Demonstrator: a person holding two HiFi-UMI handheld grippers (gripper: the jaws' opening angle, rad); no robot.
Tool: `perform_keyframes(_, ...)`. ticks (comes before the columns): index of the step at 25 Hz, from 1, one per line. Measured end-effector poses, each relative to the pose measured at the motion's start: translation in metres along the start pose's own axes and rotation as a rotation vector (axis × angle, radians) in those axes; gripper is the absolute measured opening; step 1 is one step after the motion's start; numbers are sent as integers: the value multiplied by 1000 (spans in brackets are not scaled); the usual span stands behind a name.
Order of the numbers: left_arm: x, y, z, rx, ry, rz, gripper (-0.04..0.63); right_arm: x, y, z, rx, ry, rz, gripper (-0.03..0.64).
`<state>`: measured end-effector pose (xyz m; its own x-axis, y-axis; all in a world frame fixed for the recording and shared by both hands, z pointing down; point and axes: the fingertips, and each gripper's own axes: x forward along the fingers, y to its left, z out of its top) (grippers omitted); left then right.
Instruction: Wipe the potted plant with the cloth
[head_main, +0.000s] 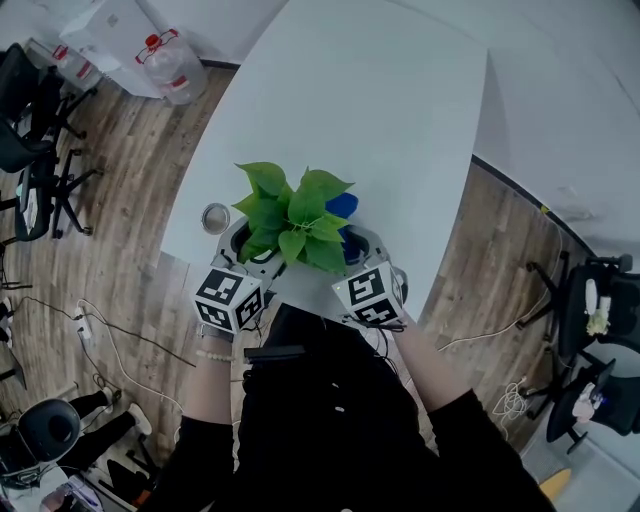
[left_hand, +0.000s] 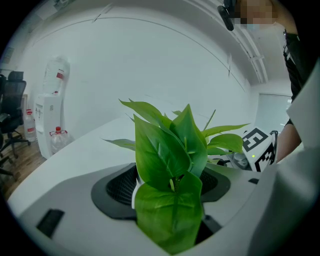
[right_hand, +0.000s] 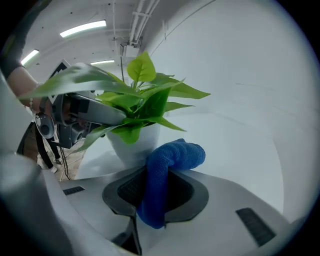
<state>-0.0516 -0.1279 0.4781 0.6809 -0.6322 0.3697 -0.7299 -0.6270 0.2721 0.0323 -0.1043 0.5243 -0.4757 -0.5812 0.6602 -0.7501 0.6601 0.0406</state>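
- Black long sleeves (head_main: 198, 455) are worn on both arms, above a black top at the lower middle of the head view.
- A pale beaded bracelet (head_main: 213, 355) is worn at the left wrist.
- The left gripper (head_main: 245, 252) and right gripper (head_main: 358, 243) are cased in smooth pale-grey shells.
- A cube with black-and-white square markers is carried by each: left cube (head_main: 229, 298), right cube (head_main: 368, 295).
- Dark oval pads (left_hand: 117, 189) with a fine mesh texture are set into the jaws.
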Motion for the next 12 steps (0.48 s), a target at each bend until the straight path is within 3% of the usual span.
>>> perform_keyframes(4,0,0,0,7,6,-12,337,17,-13,16,-96,-12,23,118)
perform_keyframes(8,1,-3,1,8,10,-19,337,27,-17,31,-201,-50,105,118)
perform_keyframes(12,0,0,1,8,8,-19,337,29,-14,28,-243,-31,148,120)
